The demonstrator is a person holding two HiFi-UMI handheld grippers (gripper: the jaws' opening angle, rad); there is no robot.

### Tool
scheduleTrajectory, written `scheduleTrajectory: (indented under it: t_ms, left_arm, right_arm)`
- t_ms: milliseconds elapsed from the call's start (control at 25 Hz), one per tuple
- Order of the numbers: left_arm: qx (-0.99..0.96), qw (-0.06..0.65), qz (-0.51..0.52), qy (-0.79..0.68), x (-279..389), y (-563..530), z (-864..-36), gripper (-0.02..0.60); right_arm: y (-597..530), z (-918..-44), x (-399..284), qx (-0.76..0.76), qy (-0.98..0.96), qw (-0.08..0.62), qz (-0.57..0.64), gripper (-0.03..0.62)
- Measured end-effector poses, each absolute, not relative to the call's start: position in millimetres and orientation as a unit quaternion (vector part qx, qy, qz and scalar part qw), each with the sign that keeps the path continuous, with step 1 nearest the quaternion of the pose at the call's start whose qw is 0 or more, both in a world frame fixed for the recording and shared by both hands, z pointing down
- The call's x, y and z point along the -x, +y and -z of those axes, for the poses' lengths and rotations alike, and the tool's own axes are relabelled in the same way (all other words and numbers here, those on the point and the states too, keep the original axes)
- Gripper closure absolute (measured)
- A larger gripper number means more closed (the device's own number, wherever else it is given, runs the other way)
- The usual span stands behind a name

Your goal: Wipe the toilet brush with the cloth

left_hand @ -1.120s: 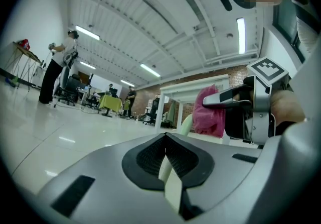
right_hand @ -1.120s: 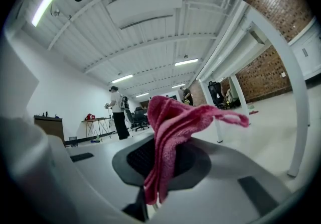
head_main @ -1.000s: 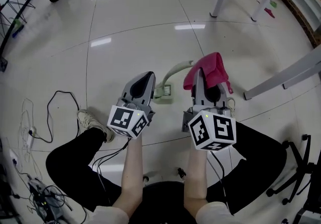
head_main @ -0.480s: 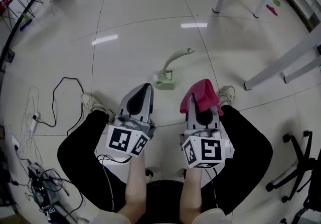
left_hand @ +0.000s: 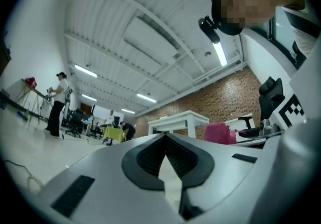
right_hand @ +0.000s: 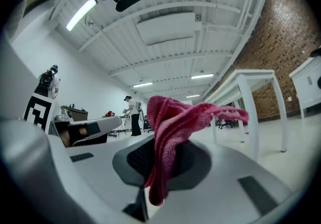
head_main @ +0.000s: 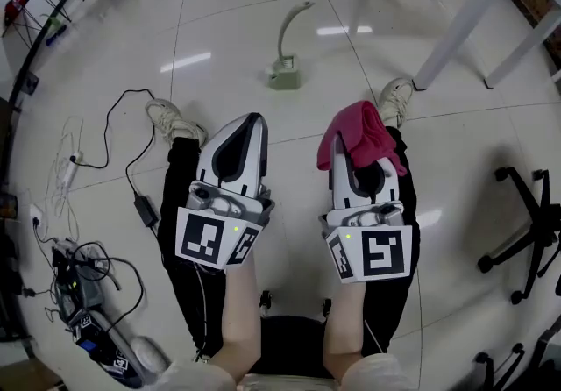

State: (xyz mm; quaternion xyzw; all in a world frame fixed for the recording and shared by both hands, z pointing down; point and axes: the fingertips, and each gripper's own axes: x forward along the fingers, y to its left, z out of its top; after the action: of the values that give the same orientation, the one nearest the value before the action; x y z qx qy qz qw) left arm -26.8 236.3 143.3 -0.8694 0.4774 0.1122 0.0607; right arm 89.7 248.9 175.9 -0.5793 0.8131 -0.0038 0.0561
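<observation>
The pale green toilet brush stands on the glossy floor, its curved handle rising toward the top of the head view. Both grippers hover over the person's lap, well short of the brush. My left gripper is shut with nothing between its jaws; in the left gripper view its dark pads meet along a closed seam. My right gripper is shut on a pink cloth. The cloth bunches up out of the closed pads and droops over them. It also shows in the left gripper view as a pink cloth at right.
White table legs stand at upper right, near the person's right shoe. A black office chair base is at right. Cables, a power brick and electronics lie at left. The left shoe rests beside my left gripper.
Both grippers have drawn back from the brush toward the person's lap, the cloth still clamped in the right one. The brush now sits much farther up the head view.
</observation>
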Motion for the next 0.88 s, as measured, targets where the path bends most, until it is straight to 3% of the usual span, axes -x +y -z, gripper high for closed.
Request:
scheduleTrajectory:
  t_ms: [160,360,480,880]
  left_arm:
    - [0.859,0.091,-0.109,0.492,47,342,-116,0.577]
    - [0.843,0.067,-0.102,0.524,83,439,-122,0.577]
    - [0.836,0.057,-0.091,0.537,92,486,-129,0.577]
    - [0.812,0.054,-0.091,0.574,131,547,-130,0.577]
  right_arm:
    - [355,-142,-90,0.572,0.818,0.055,-0.025,0.562]
    - [453,-136,-75,0.546,0.837,0.031,-0.018,0.562]
    - [502,-143,-73,0.543,0.838,0.051,0.007,0.562]
    - [551,-152,-69,0.552,0.831,0.057,0.029,0.562]
